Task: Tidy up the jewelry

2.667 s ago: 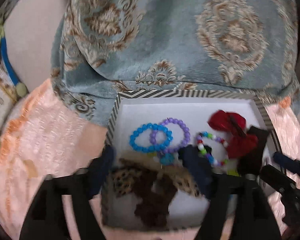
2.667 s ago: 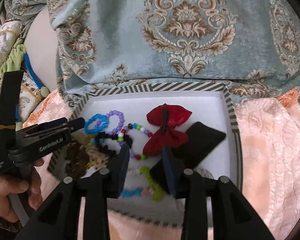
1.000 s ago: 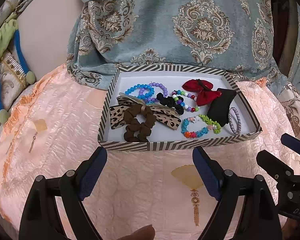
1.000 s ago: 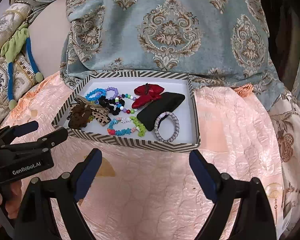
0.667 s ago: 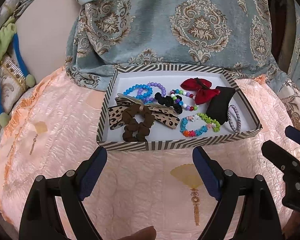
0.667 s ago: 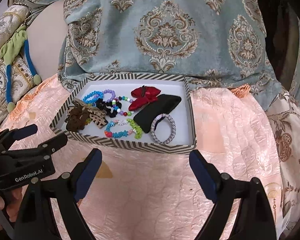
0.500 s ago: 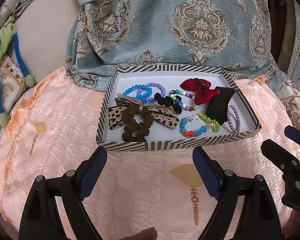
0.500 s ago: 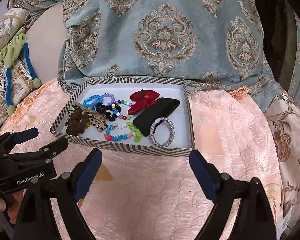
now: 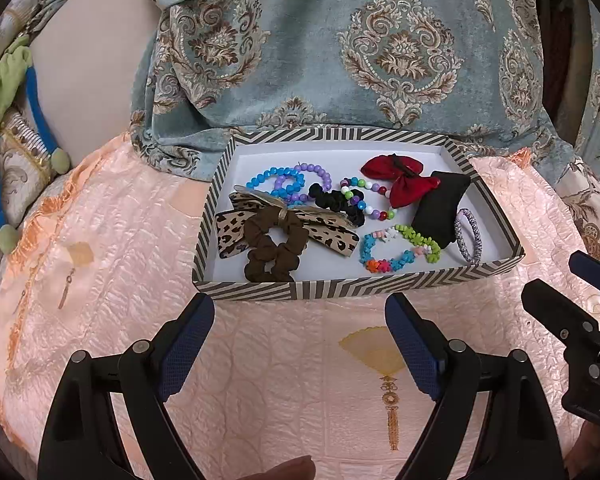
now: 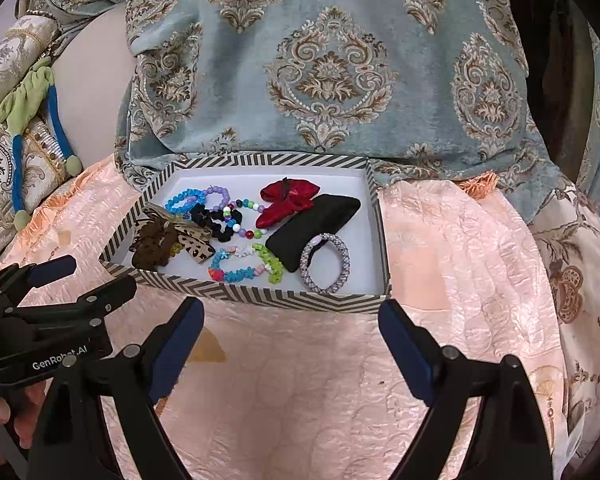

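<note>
Striped tray [image 9: 256,291] of bead bracelets [image 9: 277,182], scrunchies, red bow [image 10: 286,201], both jaws wide, empty

The striped tray [image 9: 256,291] sat on the peach bedspread [image 9: 284,392], its near wall a low rim between both tools and the contents. Bare bedspread lay in front of it. Inside, the brown scrunchie [image 9: 274,246], leopard bow [image 9: 236,228], bead bracelets [image 9: 400,248], red bow [image 9: 400,180] and black pouch [image 9: 440,208] crowded the floor; white floor showed along the far wall. The patterned blue cloth [image 9: 340,60] rose just behind, closing the far side.
</note>
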A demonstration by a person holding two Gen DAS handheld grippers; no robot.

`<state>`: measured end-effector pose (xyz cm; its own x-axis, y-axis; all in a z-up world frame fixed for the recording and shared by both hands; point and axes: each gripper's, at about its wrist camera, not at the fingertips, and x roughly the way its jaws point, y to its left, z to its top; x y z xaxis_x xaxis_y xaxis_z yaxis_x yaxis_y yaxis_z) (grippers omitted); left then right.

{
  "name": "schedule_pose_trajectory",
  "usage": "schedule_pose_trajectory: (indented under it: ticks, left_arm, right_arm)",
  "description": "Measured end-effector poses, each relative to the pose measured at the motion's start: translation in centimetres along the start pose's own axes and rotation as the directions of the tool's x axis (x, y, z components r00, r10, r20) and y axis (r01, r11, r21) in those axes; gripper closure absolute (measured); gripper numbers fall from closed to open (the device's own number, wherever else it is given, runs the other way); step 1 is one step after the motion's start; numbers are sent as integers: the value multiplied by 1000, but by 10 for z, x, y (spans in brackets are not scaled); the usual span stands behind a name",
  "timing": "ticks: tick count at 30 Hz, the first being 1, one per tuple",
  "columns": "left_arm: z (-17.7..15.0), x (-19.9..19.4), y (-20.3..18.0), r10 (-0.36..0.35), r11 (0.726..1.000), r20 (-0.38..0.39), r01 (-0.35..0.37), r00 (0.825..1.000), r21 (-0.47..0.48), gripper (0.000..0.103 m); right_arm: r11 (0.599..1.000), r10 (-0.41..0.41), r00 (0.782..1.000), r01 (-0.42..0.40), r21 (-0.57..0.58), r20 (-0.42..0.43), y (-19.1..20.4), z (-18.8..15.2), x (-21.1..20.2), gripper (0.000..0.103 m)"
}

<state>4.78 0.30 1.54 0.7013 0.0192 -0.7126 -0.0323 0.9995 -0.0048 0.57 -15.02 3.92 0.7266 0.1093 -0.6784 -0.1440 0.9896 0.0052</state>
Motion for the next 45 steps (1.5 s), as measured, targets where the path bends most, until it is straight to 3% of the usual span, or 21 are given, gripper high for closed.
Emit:
schedule_pose_trajectory:
  ticks: [40, 45]
  left_arm:
    - [0, -2, -3, -3, 1000, 8, 3, 1000, 3, 30]
    - [0, -8, -4, -11, 1000, 44, 10, 999, 8, 30]
  right_arm:
    - [1000, 5, 1000, -5, -9, -4, 1, -1, 2, 12]
    - [1000, 6, 1000, -6, -11, -3, 1, -1, 1, 12]
